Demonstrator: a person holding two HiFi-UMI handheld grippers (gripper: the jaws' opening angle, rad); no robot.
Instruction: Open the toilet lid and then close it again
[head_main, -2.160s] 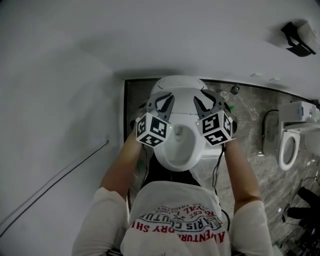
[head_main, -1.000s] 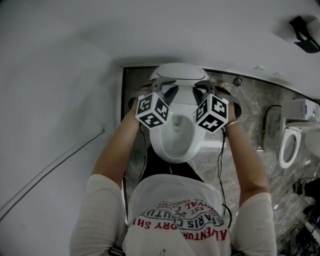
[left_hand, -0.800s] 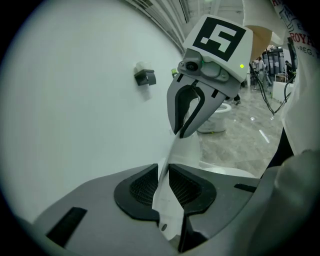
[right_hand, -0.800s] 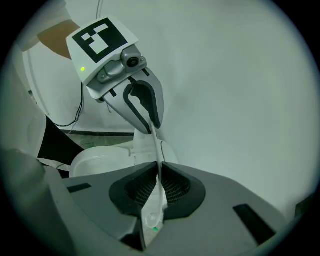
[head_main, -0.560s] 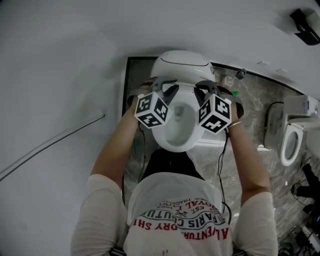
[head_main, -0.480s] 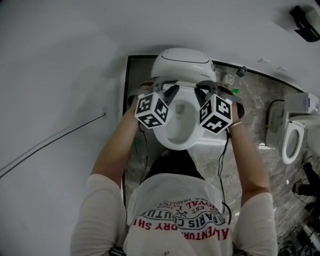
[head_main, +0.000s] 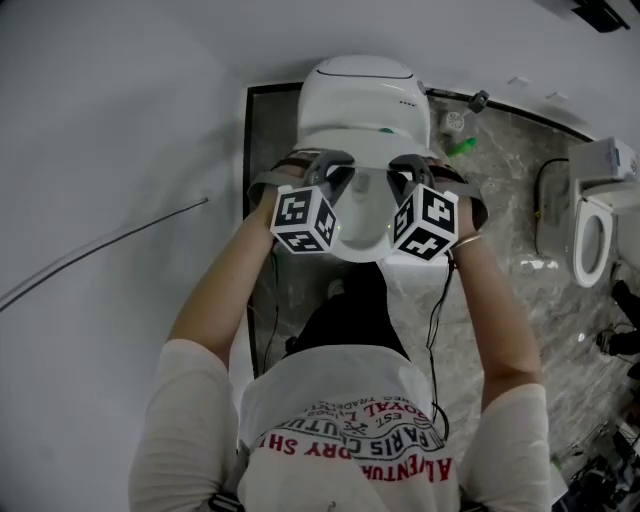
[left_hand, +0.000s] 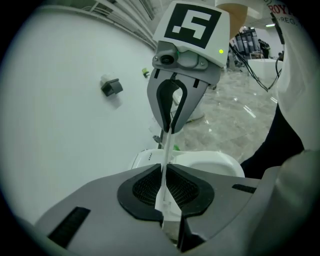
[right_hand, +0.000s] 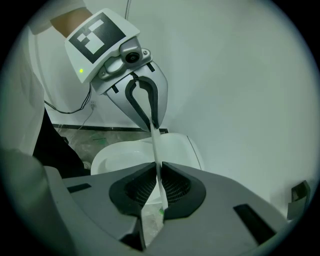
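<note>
Lid (head_main: 355, 100) is seen partway down over the bowl (head_main: 362, 228), tilted, w/ its front rim held up off the bowl. Only the bowl's front is left uncovered, betw. the two marker cubes (head_main: 303, 218). The rim is gripped on both sides. L gripper (left_hand: 164, 175) is placed at the bowl's left in the head view, R gripper (right_hand: 159, 175) at the bowl's right. In the L gripper view the lid shows edge-on as a thin white strip run betw. the ribbed pads (left_hand: 145, 189). Those jaws are closing on it, & the pads are seen against the strip. In the R gripper view the same thin edge is pinched betw. that gripper's jaws, which are nearly together w/ only the lid's thickness betw. them. Each gripper is seen in the other's view, clamped further along the same edge. Both are angled down toward the bowl's back. Grey marbled floor (head_main: 500, 300) is seen right of the bowl. A small green item (head_main: 460, 147) lies on it near the bowl's back, & a 2nd toilet (head_main: 592, 235) is seen well to the bowl's right. A white wall (head_main: 120, 120) is seen left of & behind the bowl, w/ a thin cable (head_main: 100, 250) run across it.
</note>
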